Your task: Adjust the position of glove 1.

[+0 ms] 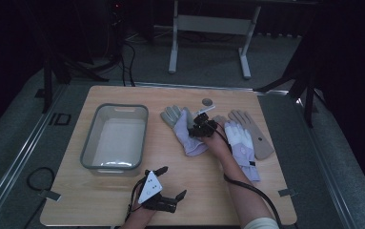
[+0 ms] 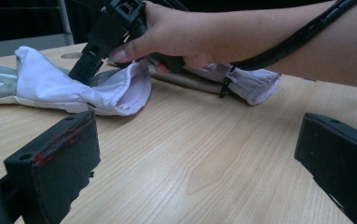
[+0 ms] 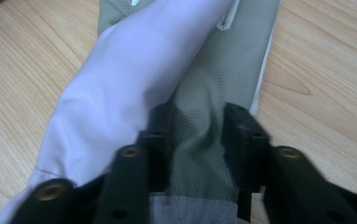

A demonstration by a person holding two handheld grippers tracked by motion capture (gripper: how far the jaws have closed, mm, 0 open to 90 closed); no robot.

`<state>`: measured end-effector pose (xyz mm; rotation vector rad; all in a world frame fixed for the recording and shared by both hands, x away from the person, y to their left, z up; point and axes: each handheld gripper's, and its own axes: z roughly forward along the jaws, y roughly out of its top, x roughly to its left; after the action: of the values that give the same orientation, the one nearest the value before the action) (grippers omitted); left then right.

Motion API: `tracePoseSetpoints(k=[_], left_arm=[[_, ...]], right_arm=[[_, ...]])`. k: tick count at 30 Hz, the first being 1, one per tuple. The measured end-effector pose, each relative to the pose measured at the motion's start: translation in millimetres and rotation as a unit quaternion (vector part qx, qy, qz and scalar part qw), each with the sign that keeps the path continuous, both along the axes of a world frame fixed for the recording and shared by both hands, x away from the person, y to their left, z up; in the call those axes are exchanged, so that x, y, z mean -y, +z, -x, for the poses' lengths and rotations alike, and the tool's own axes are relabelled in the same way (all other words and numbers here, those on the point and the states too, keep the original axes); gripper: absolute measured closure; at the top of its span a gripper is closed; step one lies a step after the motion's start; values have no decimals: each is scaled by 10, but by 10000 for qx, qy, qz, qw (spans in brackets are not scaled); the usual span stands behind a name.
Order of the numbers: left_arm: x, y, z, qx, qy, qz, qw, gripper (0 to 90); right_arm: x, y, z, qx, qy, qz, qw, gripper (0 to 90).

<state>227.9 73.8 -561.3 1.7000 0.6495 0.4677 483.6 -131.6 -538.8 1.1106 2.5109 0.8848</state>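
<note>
Your right gripper [image 1: 200, 125] is down on the left glove [image 1: 186, 131], which lies near the middle of the desk [image 1: 123, 200]; its jaws are pinching a fold of the glove's grey-green fabric, with the pale lilac side bunched just beside them. Your left gripper [image 1: 173, 183] hovers over the near edge of the desk, jaws wide apart and holding nothing. To the left of the glove stands a grey bin [image 1: 115, 137]. A second lilac glove [image 1: 241, 143] lies to the right, under your right forearm, overlapping a tan glove [image 1: 255, 133]. A small round grey disc [image 1: 207, 101] sits beyond the gripper. The gripped glove's long axis runs obliquely, fingers toward the far left, cuff opening toward you. A small dark mark shows on the tan glove, possibly a logo, too small to read
</note>
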Motion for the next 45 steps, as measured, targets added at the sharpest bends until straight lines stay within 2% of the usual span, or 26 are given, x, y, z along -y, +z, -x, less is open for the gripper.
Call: tracePoseSetpoints(k=[1, 2, 6, 10, 12, 18, 20, 22, 25, 26, 27, 28, 29, 30, 31, 32, 33, 36, 37, 38, 39, 42, 45], left_arm=[[0, 0, 0, 0, 0, 0, 10000, 0], [0, 0, -1, -11, 1, 0, 10000, 0], [-1, 0, -3, -16, 5, 4, 10000, 0], [1, 1, 0, -5, 4, -4, 10000, 0], [1, 0, 1, 4, 7, -4, 10000, 0], [-1, 0, 1, -5, 25, 17, 10000, 0], [-2, 0, 1, -2, 29, 14, 10000, 0], [-1, 0, 3, 13, 34, 10, 10000, 0], [1, 0, 4, 24, 36, -6, 10000, 0], [1, 0, 4, 24, 36, -6, 10000, 0], [2, 0, 5, 22, 49, 3, 10000, 0], [2, -1, 6, 19, 55, 8, 10000, 0], [1, -1, 6, 21, 57, 5, 10000, 0], [1, -1, 6, 21, 57, 5, 10000, 0], [2, -1, 8, 17, 59, 10, 10000, 0], [2, -1, 8, 17, 59, 10, 10000, 0], [0, -1, 8, 21, 62, 10, 10000, 0], [0, -1, 7, 20, 56, 9, 10000, 0], [2, -1, 7, 18, 54, 5, 10000, 0], [2, -1, 7, 18, 54, 5, 10000, 0], [4, -1, 8, 18, 53, 13, 10000, 0], [1, -1, 7, 19, 44, 1, 10000, 0], [0, 0, 6, 14, 46, 2, 10000, 0]], right_arm=[[0, 0, 0, 0, 0, 0, 10000, 681], [5, 2, 9, -1, -45, -37, 10000, 767], [-9, 3, 37, -24, -281, -140, 9995, 829], [-50, 38, 84, 2, -428, -120, 9990, 866], [-56, 60, 116, -100, -560, -327, 9978, 868], [-26, 216, 268, -3, -781, -636, 9949, 872], [11, 302, 338, 21, -914, -818, 9924, 873], [42, 379, 424, 125, -990, -879, 9911, 873], [135, 466, 548, 134, -1182, -1185, 9858, 873], [135, 466, 548, 134, -1182, -1185, 9858, 873], [200, 501, 686, 124, -1348, -1374, 9812, 872], [219, 507, 727, 124, -1379, -1430, 9800, 872], [242, 520, 802, 158, -1436, -1443, 9789, 872], [242, 520, 802, 158, -1436, -1443, 9789, 872], [279, 546, 921, 201, -1534, -1532, 9760, 872], [279, 546, 921, 201, -1534, -1532, 9760, 872], [311, 575, 1040, 283, -1659, -1599, 9727, 871], [319, 595, 1132, 348, -1714, -1586, 9717, 871], [333, 595, 1217, 367, -1796, -1655, 9690, 871], [333, 595, 1217, 367, -1796, -1655, 9690, 871], [349, 568, 1274, 330, -1852, -1703, 9673, 870], [391, 528, 1311, 282, -1982, -1736, 9642, 870], [425, 452, 1336, 275, -2066, -1604, 9648, 870]])
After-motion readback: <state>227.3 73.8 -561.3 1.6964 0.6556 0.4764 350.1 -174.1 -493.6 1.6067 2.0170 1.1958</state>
